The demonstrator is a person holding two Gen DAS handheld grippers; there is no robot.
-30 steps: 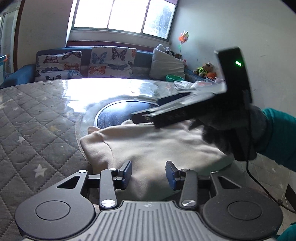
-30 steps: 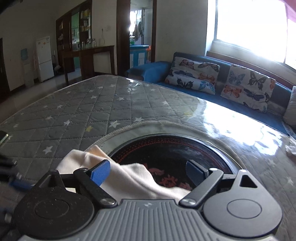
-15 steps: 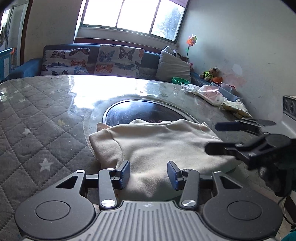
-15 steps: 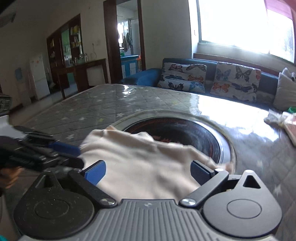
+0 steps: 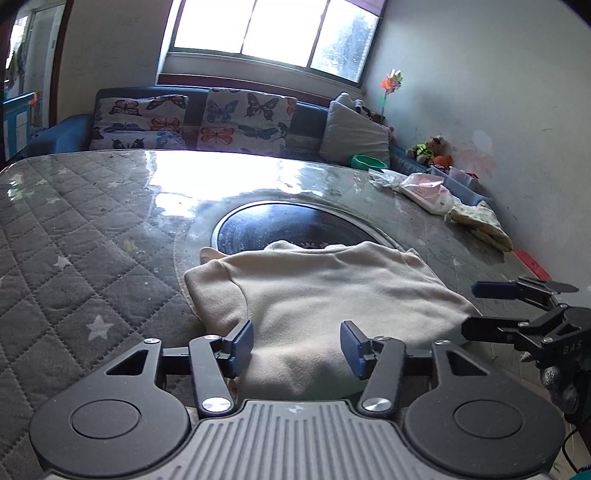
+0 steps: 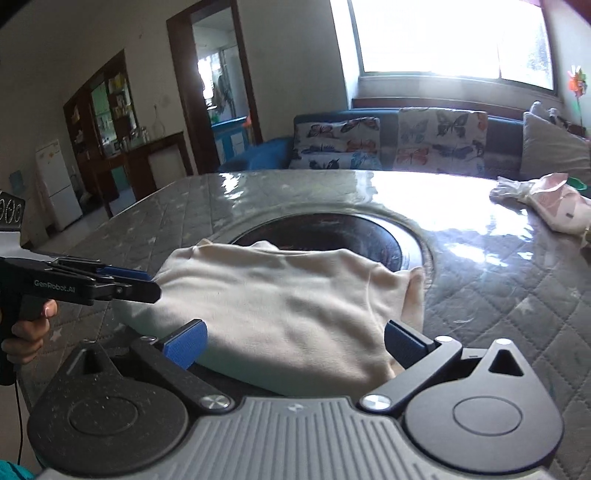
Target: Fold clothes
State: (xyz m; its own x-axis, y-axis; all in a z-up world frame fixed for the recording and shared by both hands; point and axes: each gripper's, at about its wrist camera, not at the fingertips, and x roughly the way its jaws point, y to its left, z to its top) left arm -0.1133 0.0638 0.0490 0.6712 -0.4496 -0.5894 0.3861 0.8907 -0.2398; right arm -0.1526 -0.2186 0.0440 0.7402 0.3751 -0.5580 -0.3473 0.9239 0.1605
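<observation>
Fingers on our left gripper (image 5: 296,345) stand spread, as do those on our right gripper (image 6: 295,343), neither pinching anything; the cream garment (image 5: 325,291) lies folded just ahead of both, draped partly over the dark round inset (image 5: 288,229). We judge that a shallow pinch could catch only the top layer and drag the fold open, or slide cloth across the glossy quilted table (image 5: 74,236). Beyond sit a butterfly-cushioned sofa (image 5: 192,122), a bright window (image 5: 273,29) and pale bundles (image 5: 428,190) near the wall.
</observation>
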